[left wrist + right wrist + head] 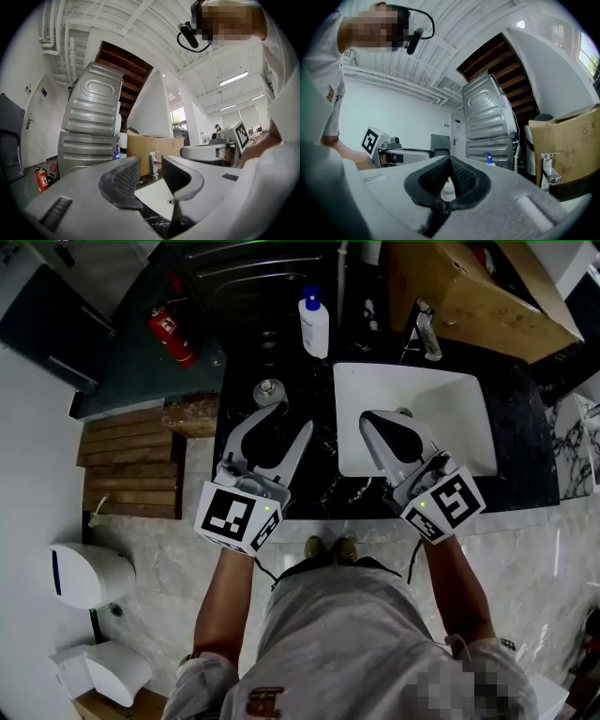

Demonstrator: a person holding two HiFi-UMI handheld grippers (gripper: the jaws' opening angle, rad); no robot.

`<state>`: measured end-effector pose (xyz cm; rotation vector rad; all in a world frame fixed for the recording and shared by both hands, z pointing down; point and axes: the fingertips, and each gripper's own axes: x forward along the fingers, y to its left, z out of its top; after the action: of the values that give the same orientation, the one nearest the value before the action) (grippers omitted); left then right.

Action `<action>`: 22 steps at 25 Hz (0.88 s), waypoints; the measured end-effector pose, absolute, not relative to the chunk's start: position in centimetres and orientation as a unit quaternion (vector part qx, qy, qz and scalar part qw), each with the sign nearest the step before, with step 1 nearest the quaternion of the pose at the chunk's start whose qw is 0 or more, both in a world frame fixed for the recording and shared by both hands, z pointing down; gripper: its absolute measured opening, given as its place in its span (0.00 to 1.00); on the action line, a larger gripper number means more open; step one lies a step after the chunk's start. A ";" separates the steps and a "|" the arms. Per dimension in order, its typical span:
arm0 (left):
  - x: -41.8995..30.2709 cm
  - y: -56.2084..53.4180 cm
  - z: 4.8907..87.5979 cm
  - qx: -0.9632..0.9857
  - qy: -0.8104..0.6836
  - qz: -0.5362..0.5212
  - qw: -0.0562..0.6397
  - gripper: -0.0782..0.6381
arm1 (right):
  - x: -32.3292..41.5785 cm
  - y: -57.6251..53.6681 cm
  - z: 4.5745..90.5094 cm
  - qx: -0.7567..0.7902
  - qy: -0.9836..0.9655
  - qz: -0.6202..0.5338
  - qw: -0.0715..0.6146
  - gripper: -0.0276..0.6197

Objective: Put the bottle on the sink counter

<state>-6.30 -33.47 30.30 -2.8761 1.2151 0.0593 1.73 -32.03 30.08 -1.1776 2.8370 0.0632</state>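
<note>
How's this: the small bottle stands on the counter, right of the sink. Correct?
Not quite: the head view shows the small bottle standing on the counter, left of the sink.

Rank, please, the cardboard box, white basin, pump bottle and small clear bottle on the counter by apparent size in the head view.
Largest, too close to rank: white basin and cardboard box, which the frame cuts off.
Then the pump bottle.
Smallest: the small clear bottle, seen end-on from above.
</note>
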 end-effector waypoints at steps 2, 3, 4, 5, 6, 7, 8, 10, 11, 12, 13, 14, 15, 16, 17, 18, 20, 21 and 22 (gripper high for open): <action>-5.9 -32.3 29.4 -0.922 0.386 0.031 0.013 0.26 | 1.3 -31.3 29.5 -0.375 0.926 0.028 0.039 0.05; -5.7 -31.7 29.0 -0.923 0.384 0.035 0.018 0.23 | 1.1 -31.0 29.2 -0.372 0.927 0.031 0.042 0.05; -5.5 -31.1 28.7 -0.923 0.382 0.037 0.024 0.20 | 1.0 -30.7 29.0 -0.368 0.928 0.035 0.046 0.04; -5.3 -30.7 28.5 -0.923 0.381 0.038 0.030 0.18 | 0.8 -30.3 28.7 -0.365 0.929 0.039 0.049 0.04; -5.2 -30.3 28.3 -0.923 0.382 0.038 0.035 0.16 | 0.6 -29.9 28.5 -0.361 0.930 0.044 0.052 0.04; -5.1 -30.0 28.2 -0.922 0.383 0.039 0.037 0.14 | 0.5 -29.6 28.3 -0.358 0.931 0.049 0.055 0.04; -5.1 -29.8 28.1 -0.922 0.384 0.041 0.038 0.12 | 0.3 -29.3 28.2 -0.356 0.931 0.052 0.056 0.04; -5.1 -29.5 27.9 -0.921 0.385 0.044 0.038 0.11 | 0.1 -28.9 28.0 -0.353 0.932 0.056 0.060 0.04; -5.1 -29.3 27.9 -0.921 0.385 0.044 0.038 0.11 | 0.1 -28.8 28.0 -0.353 0.932 0.056 0.062 0.04; -5.0 -29.1 27.9 -0.921 0.385 0.045 0.038 0.11 | 0.1 -28.6 28.0 -0.353 0.932 0.056 0.063 0.04; -5.0 -28.9 27.8 -0.921 0.385 0.045 0.038 0.11 | 0.0 -28.4 28.1 -0.352 0.932 0.056 0.064 0.04; -4.9 -28.8 27.8 -0.921 0.384 0.045 0.038 0.11 | 0.0 -28.3 28.1 -0.352 0.932 0.056 0.065 0.04; -4.9 -28.6 27.8 -0.922 0.384 0.045 0.038 0.11 | 0.0 -28.2 28.1 -0.352 0.932 0.056 0.066 0.04; -4.8 -28.6 27.8 -0.922 0.383 0.045 0.039 0.11 | 0.0 -28.1 28.2 -0.352 0.932 0.055 0.066 0.04; -4.6 -28.5 27.9 -0.923 0.382 0.044 0.039 0.11 | 0.0 -28.1 28.2 -0.352 0.932 0.054 0.066 0.04; -4.5 -28.5 28.0 -0.923 0.380 0.041 0.039 0.11 | 0.1 -28.1 28.3 -0.352 0.932 0.053 0.066 0.04; -4.3 -28.4 28.4 -0.925 0.376 0.032 0.038 0.11 | 0.1 -28.0 28.5 -0.353 0.932 0.051 0.067 0.04; -4.3 -28.4 28.5 -0.926 0.375 0.030 0.038 0.11 | 0.1 -28.0 28.5 -0.353 0.932 0.051 0.066 0.04; -4.2 -28.4 28.6 -0.926 0.376 0.030 0.037 0.11 | 0.2 -28.0 28.5 -0.353 0.932 0.050 0.066 0.04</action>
<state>-4.24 -28.37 28.56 -2.8406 1.1527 0.0909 0.17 -27.96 28.51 -1.0655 2.8096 0.1519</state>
